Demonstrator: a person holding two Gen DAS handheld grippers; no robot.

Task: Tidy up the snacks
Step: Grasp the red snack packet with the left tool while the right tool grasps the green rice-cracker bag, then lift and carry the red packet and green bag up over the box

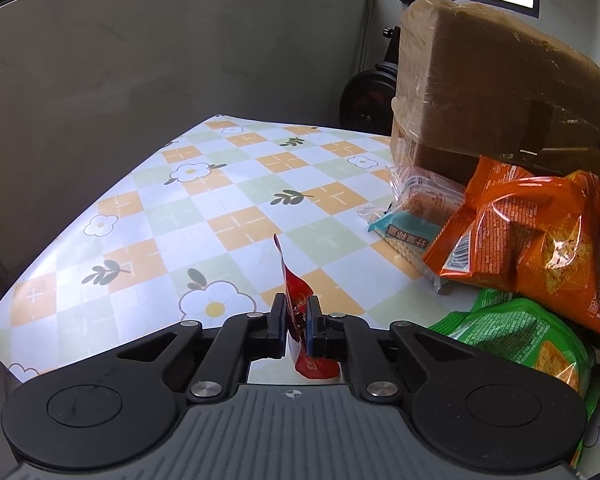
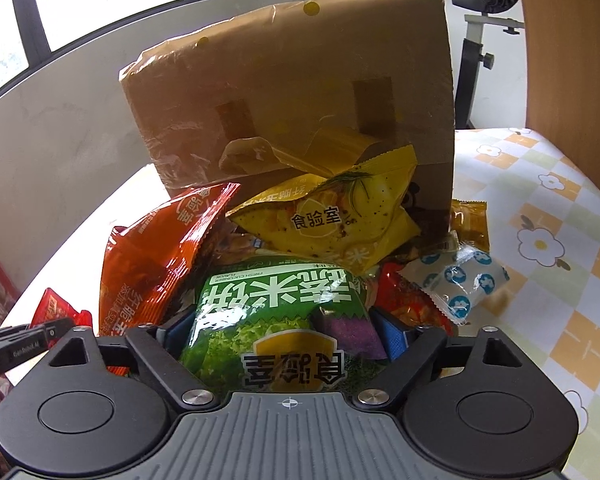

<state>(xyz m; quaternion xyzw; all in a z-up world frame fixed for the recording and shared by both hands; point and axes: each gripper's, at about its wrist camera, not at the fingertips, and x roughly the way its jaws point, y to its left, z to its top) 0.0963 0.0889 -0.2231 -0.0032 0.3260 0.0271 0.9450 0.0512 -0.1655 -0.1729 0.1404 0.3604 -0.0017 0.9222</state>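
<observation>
Now, pile against right hand-held gripper point(image 2: 283, 332): the green rice-cracker bag point(image 2: 268, 320) lies straight ahead of it and already between its two fingers, so the coming move turns on closing, not reaching.
Long axis of green bag: runs away from the camera toward the cardboard box point(image 2: 300, 92), along the fingers; the grip would cross its short width.
Right hand-held gripper state: jaws stand wide, one on each side of the bag; whether the blue pads point(image 2: 394, 334) already press the film I cannot tell, so I judge nothing is held yet.
Left hand-held gripper point(image 1: 298, 320) state: closed tight on a small red packet point(image 1: 300, 312), which stands on edge between the jaws above the counter point(image 1: 160, 216).
Nearer hand: the right one, by far; from the left wrist view the pile lies off to the right.
Count, large bags: one green, one orange point(image 2: 160, 248), one yellow point(image 2: 340, 212).
Count, small packs: one white with blue dots point(image 2: 468, 284), one teal-ended biscuit pack point(image 1: 410, 228), one clear-wrapped pack point(image 1: 428, 196) behind it; more red and amber wrappers lie half buried, number unclear.
Count, boxes: one, standing at the back of the pile.
</observation>
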